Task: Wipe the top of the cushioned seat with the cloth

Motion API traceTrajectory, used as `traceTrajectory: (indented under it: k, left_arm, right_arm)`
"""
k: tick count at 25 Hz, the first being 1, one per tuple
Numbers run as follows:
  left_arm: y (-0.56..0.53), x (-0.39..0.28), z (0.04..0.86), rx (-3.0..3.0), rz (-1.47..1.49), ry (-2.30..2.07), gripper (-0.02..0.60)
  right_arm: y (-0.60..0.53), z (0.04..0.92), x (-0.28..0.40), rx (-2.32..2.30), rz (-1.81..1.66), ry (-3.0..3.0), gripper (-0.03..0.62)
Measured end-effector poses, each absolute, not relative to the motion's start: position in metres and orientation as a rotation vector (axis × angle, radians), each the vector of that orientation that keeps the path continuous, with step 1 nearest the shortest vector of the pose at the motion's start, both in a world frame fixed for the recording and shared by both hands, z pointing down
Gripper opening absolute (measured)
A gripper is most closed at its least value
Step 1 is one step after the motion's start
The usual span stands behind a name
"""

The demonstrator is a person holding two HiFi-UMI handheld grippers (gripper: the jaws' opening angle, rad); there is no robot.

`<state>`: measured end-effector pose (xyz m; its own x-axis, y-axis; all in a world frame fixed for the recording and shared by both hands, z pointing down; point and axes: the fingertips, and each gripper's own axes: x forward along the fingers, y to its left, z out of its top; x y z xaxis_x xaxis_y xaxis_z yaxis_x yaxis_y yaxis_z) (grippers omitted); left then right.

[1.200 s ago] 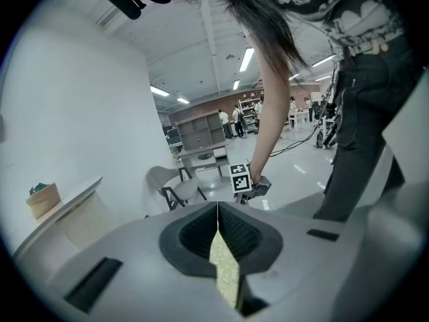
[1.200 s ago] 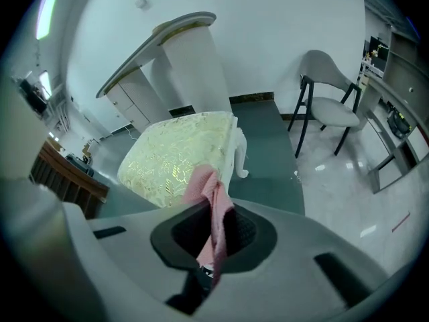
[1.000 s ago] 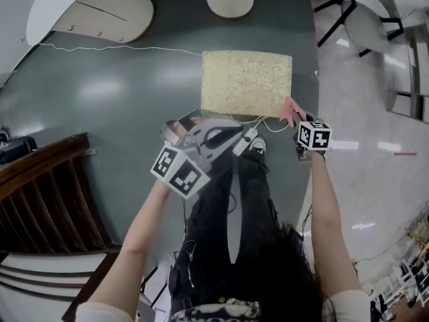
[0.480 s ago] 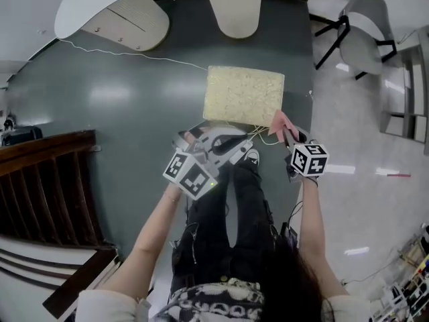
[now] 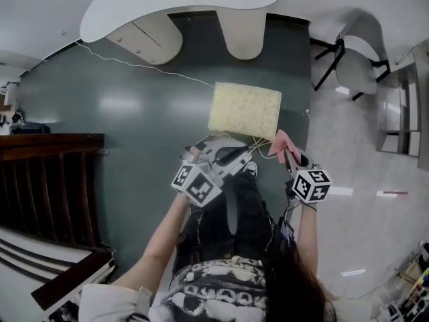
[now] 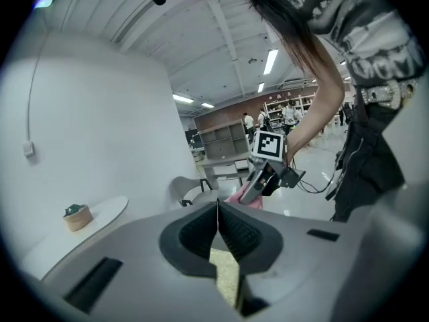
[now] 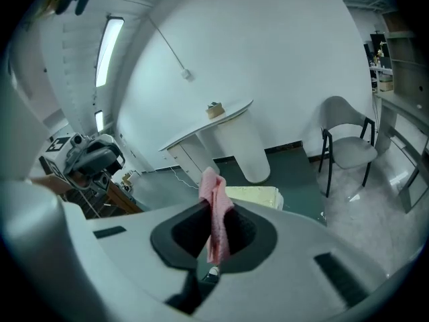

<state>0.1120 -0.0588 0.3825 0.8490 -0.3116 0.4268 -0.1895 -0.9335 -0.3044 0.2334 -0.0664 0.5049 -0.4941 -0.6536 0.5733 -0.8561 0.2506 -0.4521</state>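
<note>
The cushioned seat [image 5: 244, 110] is a pale yellow block on the dark green floor, just ahead of the person's feet; its top also shows in the right gripper view [image 7: 253, 195]. A pink cloth [image 7: 215, 215] hangs pinched between the jaws of my right gripper [image 7: 216, 228], which is shut on it. In the head view that cloth [image 5: 281, 142] is held near the seat's near right corner by the right gripper [image 5: 289, 158]. My left gripper [image 5: 201, 151] is at the seat's near left corner, raised, jaws shut with nothing between them [image 6: 217, 228].
A white curved table [image 5: 181, 2] with a rounded pedestal [image 5: 242, 32] stands beyond the seat. A grey chair [image 5: 352, 66] is at the right on pale flooring. A dark wooden railing [image 5: 47, 173] runs along the left. A thin cable [image 5: 147, 69] crosses the green floor.
The head view has pulled back and up, so the seat looks smaller and farther. Both grippers stay at the seat's near corners, the right one still holding the pink cloth.
</note>
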Motion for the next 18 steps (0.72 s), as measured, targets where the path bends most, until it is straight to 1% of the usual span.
traceTrajectory:
  k: [13, 18]
  left_arm:
    - [-0.011, 0.104, 0.333, -2.788, -0.634, 0.311, 0.006]
    - [0.023, 0.085, 0.320, -2.782, -0.584, 0.258, 0.006]
  right_arm:
    - [-0.033, 0.447, 0.202, 1.488, 1.033, -2.321, 0.012]
    - [0.001, 0.426, 0.183, 1.555, 1.005, -2.315, 0.012]
